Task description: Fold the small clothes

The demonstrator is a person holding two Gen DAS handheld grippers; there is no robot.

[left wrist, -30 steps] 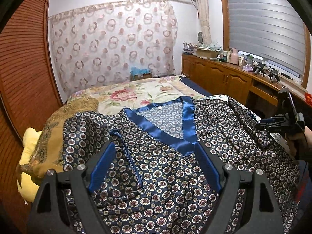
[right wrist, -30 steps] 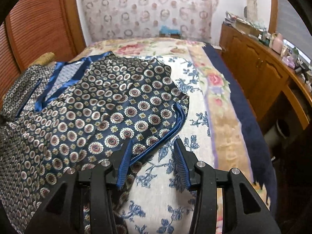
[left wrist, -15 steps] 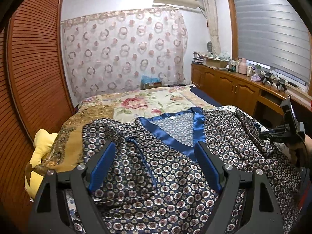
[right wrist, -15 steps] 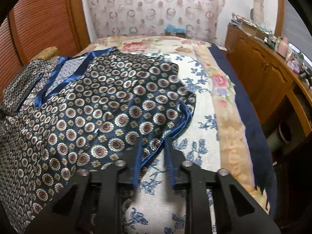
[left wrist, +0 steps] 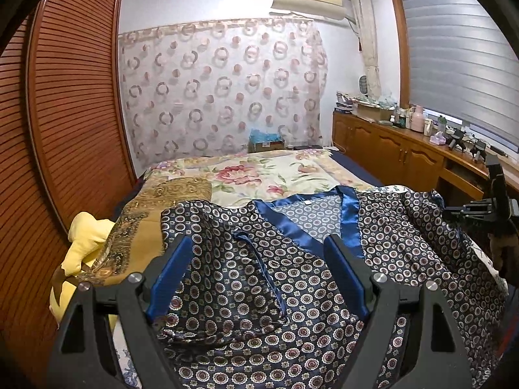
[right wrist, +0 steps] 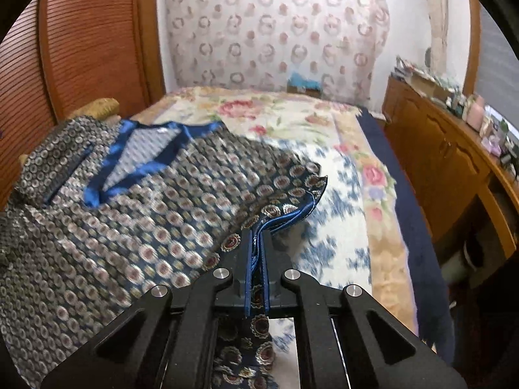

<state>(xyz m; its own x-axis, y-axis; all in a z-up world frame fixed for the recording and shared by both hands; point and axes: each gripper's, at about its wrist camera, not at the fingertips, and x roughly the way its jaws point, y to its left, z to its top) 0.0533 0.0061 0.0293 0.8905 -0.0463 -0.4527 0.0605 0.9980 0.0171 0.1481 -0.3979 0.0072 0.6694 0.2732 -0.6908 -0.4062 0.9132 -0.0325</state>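
Right tongs [right wrist: 256, 236] clenched on the blue-trimmed sleeve edge of the navy circle-patterned satin top [right wrist: 136, 214]; left tongs [left wrist: 259, 259] released above it.

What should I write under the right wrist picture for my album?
The right gripper pinches the blue-trimmed sleeve edge of a patterned pajama top on the flowery bed.

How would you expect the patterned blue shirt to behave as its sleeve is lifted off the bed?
The shirt is probably floppy: its sleeve drapes from the shut right gripper. Its glossy collar trim suggests slippery satin, so folds may slide.
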